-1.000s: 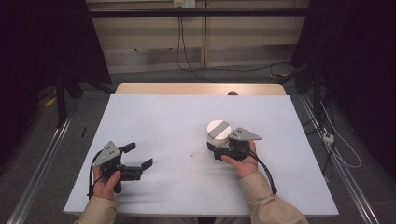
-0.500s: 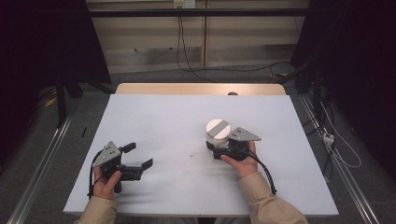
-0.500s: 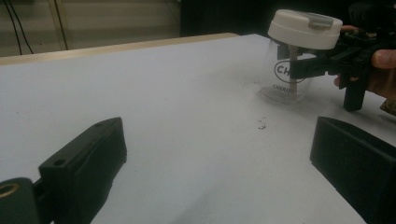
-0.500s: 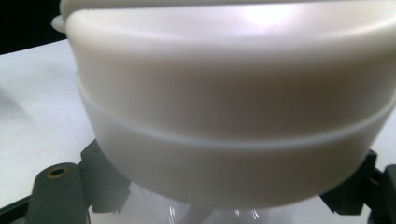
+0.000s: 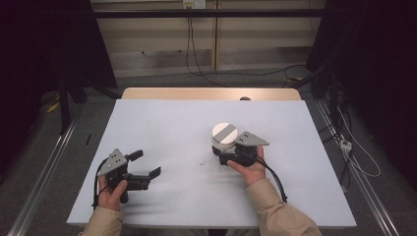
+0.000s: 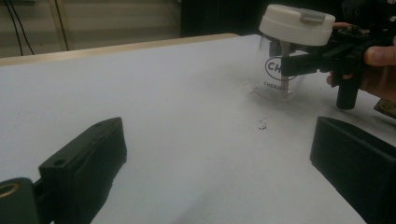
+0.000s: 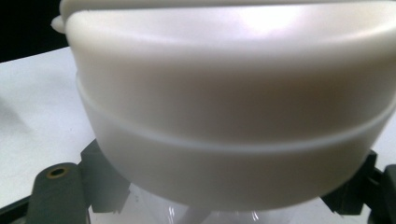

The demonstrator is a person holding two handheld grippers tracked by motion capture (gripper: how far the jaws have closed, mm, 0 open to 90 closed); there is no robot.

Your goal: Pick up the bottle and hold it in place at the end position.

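A clear jar (image 5: 223, 145) with a white lid (image 5: 224, 133) stands upright on the white table (image 5: 167, 123), right of centre. My right gripper (image 5: 221, 150) comes at it from the right and is shut on the glass body just under the lid. In the right gripper view the lid (image 7: 224, 102) looms close, with a black jaw at each side of the glass (image 7: 219, 218). My left gripper (image 5: 146, 163) rests open at the front left with nothing between its jaws. The left gripper view looks across at the jar (image 6: 279, 77) and the right gripper (image 6: 299, 63) on it.
A small dark speck (image 5: 201, 162) lies on the white sheet between the two grippers. A wooden table edge (image 5: 211, 93) runs along the back. Cables (image 5: 216, 73) trail over the floor behind, and metal rails flank both sides.
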